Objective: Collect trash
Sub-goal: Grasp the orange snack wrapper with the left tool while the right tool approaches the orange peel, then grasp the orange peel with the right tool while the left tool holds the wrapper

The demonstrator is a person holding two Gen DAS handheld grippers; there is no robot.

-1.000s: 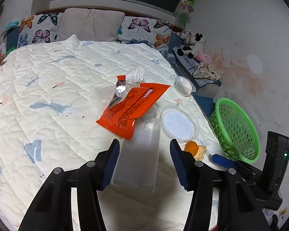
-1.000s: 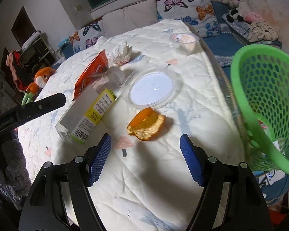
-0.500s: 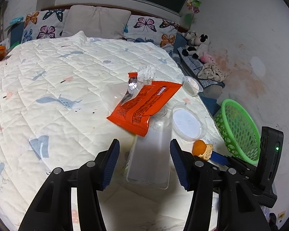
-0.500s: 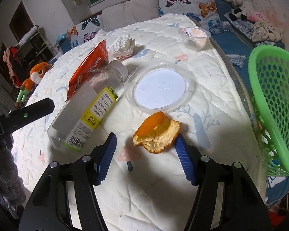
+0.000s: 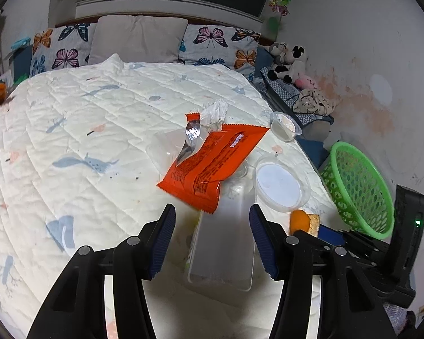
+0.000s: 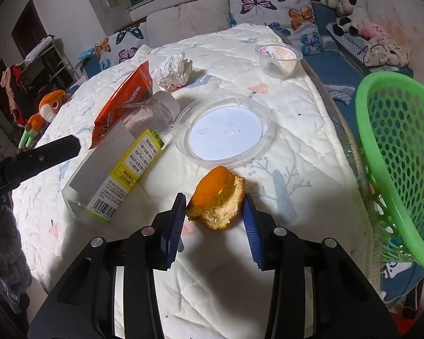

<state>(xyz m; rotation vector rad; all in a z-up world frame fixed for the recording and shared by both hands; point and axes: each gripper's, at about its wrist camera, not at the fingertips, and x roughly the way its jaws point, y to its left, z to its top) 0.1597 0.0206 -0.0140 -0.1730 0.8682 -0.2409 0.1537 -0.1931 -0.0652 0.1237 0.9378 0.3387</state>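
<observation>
My right hand-held gripper (image 6: 214, 220) brackets the orange peel (image 6: 217, 197) on the quilted bed (image 6: 296, 186), pads apart, beside the clear lid (image 6: 223, 132), bottle (image 6: 118, 175) and green basket (image 6: 395, 155); my left hand-held gripper (image 5: 212, 243) gapes over that bottle.

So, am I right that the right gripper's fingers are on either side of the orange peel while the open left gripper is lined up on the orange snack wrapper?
Not quite. The left gripper is open, but the left wrist view shows it lined up on the clear plastic bottle, with the orange snack wrapper lying beyond its fingertips. The rest holds: the right gripper brackets the orange peel.
</observation>
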